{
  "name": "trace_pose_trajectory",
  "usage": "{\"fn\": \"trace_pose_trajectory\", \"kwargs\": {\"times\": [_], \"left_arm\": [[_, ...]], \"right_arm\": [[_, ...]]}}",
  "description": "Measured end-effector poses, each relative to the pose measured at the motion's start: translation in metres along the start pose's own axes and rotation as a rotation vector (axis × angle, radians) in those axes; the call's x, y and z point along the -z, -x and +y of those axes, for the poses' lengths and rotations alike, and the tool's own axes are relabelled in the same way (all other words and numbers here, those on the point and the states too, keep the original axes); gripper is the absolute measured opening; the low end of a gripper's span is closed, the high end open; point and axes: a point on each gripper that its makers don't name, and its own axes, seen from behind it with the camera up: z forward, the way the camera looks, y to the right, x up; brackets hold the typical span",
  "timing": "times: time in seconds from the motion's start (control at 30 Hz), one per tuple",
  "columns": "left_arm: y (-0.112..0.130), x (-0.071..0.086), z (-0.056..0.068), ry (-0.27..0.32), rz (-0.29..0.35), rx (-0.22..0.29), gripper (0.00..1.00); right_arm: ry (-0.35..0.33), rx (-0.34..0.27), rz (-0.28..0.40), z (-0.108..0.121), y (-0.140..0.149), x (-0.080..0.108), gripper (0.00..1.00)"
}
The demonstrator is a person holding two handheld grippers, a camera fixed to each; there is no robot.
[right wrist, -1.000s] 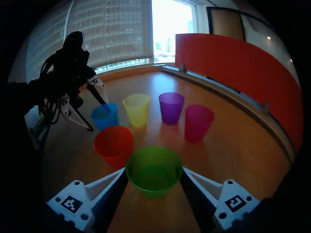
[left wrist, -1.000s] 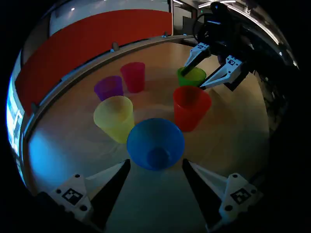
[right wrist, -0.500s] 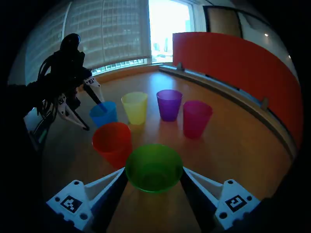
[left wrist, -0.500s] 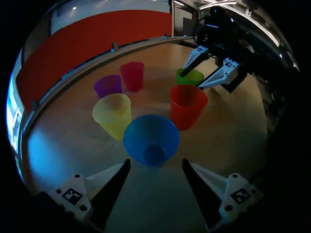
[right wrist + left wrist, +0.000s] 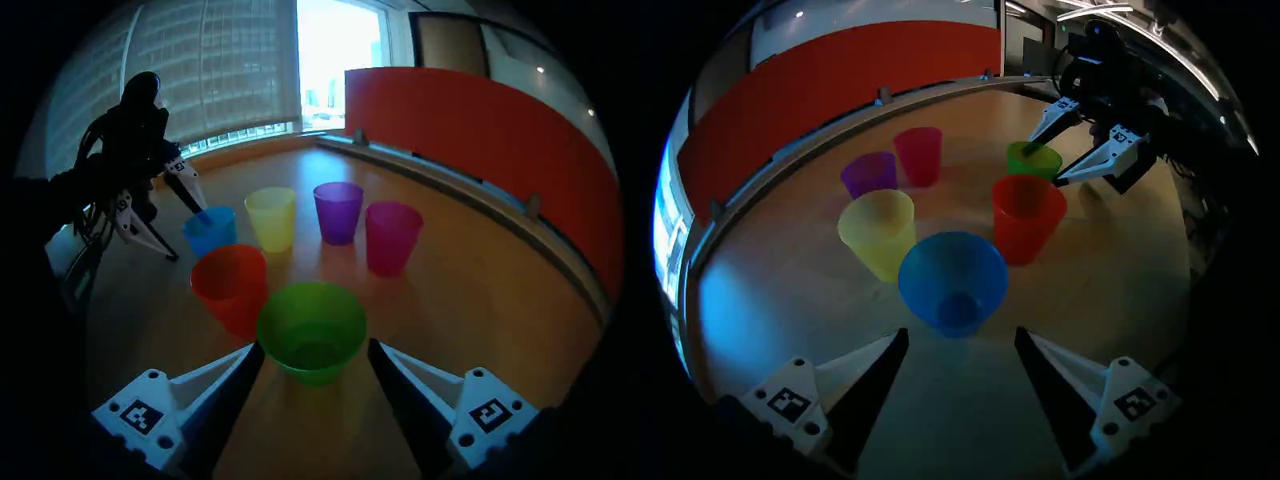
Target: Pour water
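Left gripper [image 5: 960, 332]: in the left gripper view, both fingers [image 5: 868, 372] reach forward from the lower edge, level with each other, tips set wide apart. In the right gripper view the same unit [image 5: 193, 237] stands at far left, fingers angled downward, tips apart.

Right gripper [image 5: 314, 346]: in its own view the fingers are spread wide and symmetrical. In the left gripper view it [image 5: 1041, 168] points down and to the left, tips separated.

The arm [image 5: 56, 192] behind the left gripper is apparently bent; shadow hides the detail.

Upright, clustered on the surface [image 5: 1120, 264]: blue plastic cup [image 5: 954, 280], yellow cup [image 5: 878, 230], purple cup [image 5: 869, 174], pink cup [image 5: 918, 154], green cup [image 5: 1033, 160], red cup [image 5: 1028, 216].
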Motion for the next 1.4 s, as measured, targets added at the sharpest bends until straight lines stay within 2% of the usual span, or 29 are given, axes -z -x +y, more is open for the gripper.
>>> {"fn": "trace_pose_trajectory", "kwargs": {"times": [0.3,0.5,0.8,1.0,1.1,1.27,1.4], "left_arm": [[0.009,0.013,-0.005,-0.047,0.016,0.028,0.99],[0.011,0.031,-0.010,-0.092,0.044,0.052,0.99],[0.006,0.060,-0.023,-0.172,0.136,0.113,0.99],[-0.001,0.077,-0.029,-0.230,0.217,0.152,0.99],[-0.004,0.085,-0.034,-0.267,0.258,0.176,0.99],[-0.010,0.096,-0.038,-0.314,0.323,0.198,0.99],[-0.013,0.099,-0.038,-0.339,0.354,0.203,0.99]], "right_arm": [[0.035,-0.020,0.036,-0.002,0.001,0.024,1.00],[0.064,-0.035,0.073,-0.004,0.000,0.043,1.00],[0.120,-0.059,0.126,-0.005,-0.008,0.067,1.00],[0.201,-0.068,0.148,-0.001,-0.007,0.082,1.00],[0.236,-0.094,0.154,0.000,-0.006,0.088,1.00],[0.282,-0.142,0.174,0.001,-0.009,0.100,1.00],[0.320,-0.153,0.196,0.003,-0.013,0.109,1.00]]}}
